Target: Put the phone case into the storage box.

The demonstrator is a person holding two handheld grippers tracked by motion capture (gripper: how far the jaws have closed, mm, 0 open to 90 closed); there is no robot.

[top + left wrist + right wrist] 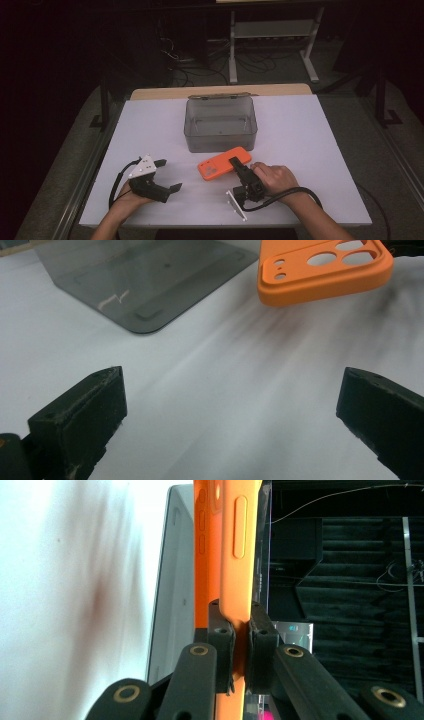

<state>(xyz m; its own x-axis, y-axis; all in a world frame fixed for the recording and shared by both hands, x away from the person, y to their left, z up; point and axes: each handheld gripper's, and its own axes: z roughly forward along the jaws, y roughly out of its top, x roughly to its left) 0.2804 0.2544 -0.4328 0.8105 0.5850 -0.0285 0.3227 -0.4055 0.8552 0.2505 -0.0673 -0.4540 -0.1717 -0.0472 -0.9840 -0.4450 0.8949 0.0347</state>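
An orange phone case (222, 163) is held just above the white table, in front of a clear grey plastic box (220, 124). My right gripper (235, 163) is shut on the case's near edge; in the right gripper view the case (227, 545) stands edge-on between the two jaws, gripper (241, 625). My left gripper (168, 175) rests at the front left of the table, open with nothing between its fingers. The left gripper view looks past the wide-apart jaws, gripper (230, 405), at the case (325, 272) with its camera cut-outs, and at the box (145, 275).
The white table top (300, 130) has bare room to the left and right of the box. A wooden strip (220, 91) runs along the far edge. Behind it stand a metal stand (272, 40) and floor cables in the dark.
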